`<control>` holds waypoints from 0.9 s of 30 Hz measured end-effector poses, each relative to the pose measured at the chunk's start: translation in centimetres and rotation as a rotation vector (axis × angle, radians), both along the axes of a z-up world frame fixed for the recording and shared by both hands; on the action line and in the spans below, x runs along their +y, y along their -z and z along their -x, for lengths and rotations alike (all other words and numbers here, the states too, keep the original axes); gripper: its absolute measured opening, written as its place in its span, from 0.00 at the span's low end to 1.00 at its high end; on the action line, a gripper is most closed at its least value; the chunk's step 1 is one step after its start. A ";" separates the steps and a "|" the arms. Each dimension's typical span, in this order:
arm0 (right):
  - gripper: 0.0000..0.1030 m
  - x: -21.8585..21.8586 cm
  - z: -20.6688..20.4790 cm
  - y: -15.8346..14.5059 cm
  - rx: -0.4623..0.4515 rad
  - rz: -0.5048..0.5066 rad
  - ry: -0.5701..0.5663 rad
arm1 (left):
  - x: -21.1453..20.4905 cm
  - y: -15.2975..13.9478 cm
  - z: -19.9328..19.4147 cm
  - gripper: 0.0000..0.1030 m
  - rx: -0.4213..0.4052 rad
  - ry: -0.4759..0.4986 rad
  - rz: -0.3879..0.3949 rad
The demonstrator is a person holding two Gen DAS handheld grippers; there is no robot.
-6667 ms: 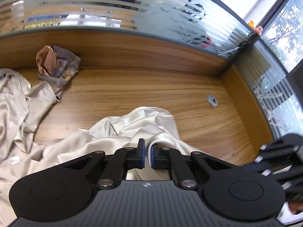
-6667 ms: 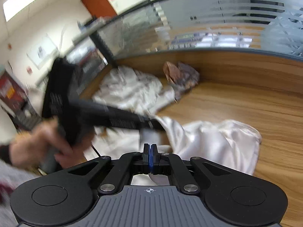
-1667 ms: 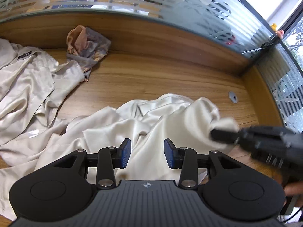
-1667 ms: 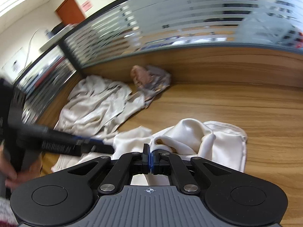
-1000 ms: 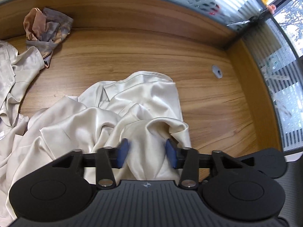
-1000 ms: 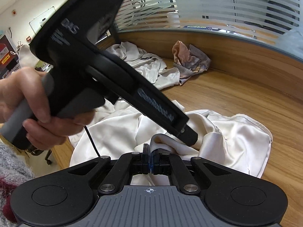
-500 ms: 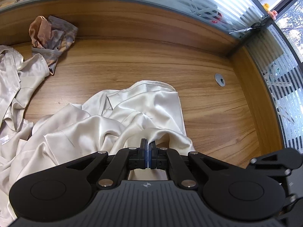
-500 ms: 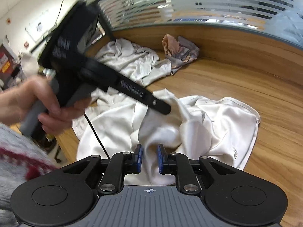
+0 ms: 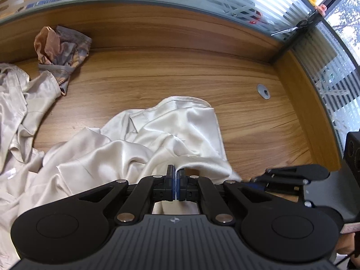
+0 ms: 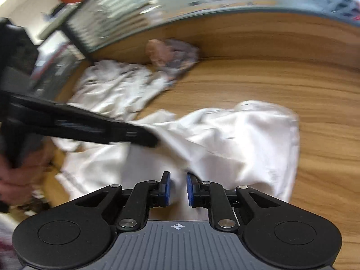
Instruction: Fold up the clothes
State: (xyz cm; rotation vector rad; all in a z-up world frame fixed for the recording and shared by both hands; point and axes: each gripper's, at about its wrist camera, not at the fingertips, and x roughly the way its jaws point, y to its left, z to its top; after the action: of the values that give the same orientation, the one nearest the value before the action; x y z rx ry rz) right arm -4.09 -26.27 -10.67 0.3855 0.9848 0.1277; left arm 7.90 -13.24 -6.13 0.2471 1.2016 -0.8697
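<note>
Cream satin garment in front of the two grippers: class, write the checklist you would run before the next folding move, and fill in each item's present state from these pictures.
1. Left gripper shut on the cream satin garment: ok, a fold is pinched between its pads.
2. Right gripper gripping the garment: not ok, its jaws have just been opening and stand apart over the cloth.
3. Bare desk beyond the garment for spreading it: ok.
4. Garment flat and smooth: not ok, it lies bunched.
5. Second cream garment apart from this one: cannot tell, they meet at the left.
6. Patterned cloth out of the way: ok, at the back wall.
</note>
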 end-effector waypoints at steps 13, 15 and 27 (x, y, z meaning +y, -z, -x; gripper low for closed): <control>0.18 2.9 0.2 1.0 -0.006 0.114 -0.305 | -0.3 2.2 -1.0 0.01 0.000 0.012 -0.040; 0.18 3.4 -0.2 1.5 0.009 0.113 -0.329 | -0.2 2.4 -1.1 0.01 0.000 0.010 -0.043; 0.37 4.2 -1.6 4.0 0.028 0.176 -0.301 | 0.6 2.3 -1.2 0.04 -0.004 0.010 -0.042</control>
State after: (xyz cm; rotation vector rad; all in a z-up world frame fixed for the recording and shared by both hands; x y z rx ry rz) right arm -2.48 -22.06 -14.64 0.0763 1.0682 0.3062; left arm 9.11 -12.65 -8.40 0.2889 1.2165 -0.8524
